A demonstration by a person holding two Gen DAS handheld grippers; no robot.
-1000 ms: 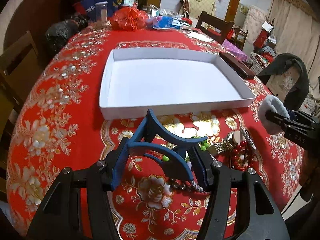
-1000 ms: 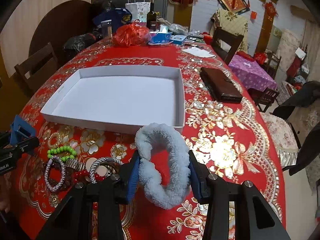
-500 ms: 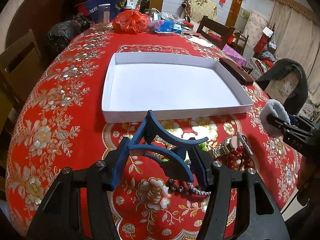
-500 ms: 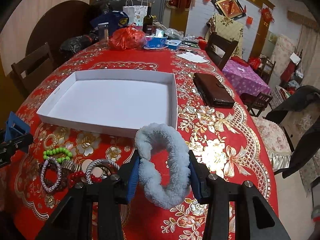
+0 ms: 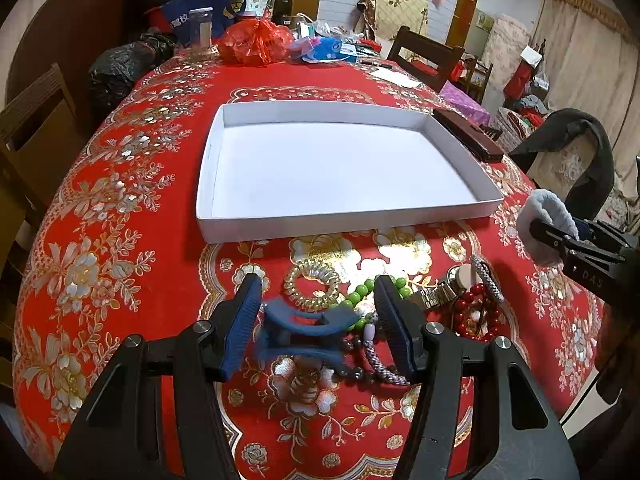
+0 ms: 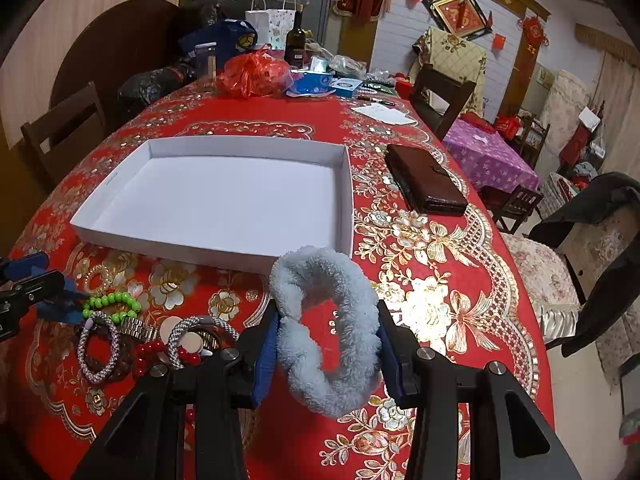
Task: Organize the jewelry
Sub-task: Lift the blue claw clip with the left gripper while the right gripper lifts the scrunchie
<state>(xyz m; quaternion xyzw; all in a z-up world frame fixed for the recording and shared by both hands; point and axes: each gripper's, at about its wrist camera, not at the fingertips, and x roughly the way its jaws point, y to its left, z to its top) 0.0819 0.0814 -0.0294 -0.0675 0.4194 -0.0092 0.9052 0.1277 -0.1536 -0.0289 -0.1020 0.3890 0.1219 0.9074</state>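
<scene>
My left gripper (image 5: 318, 312) is open; a blue hair claw clip (image 5: 306, 330) shows blurred between its spread fingers, free of them, over the jewelry pile. My right gripper (image 6: 326, 344) is shut on a fluffy grey scrunchie (image 6: 326, 320) held above the cloth in front of the white tray (image 6: 344, 184). The tray (image 5: 208, 184) holds nothing. The pile has a green bead bracelet (image 6: 110, 302), a gold coil tie (image 5: 312, 282), a red bead bracelet (image 5: 476, 312), a woven grey bracelet (image 6: 98, 346) and a metal watch (image 6: 138, 328).
A brown wallet (image 6: 424, 184) lies right of the tray. Red bag (image 6: 254, 74), bottle (image 6: 295, 38) and boxes crowd the table's far end. Wooden chairs stand at the left (image 5: 32, 120) and far right (image 6: 444, 96). The table edge runs close on the right.
My left gripper opened and the blue claw clip dropped out of its grip toward the pile. The right gripper with the scrunchie barely moved.
</scene>
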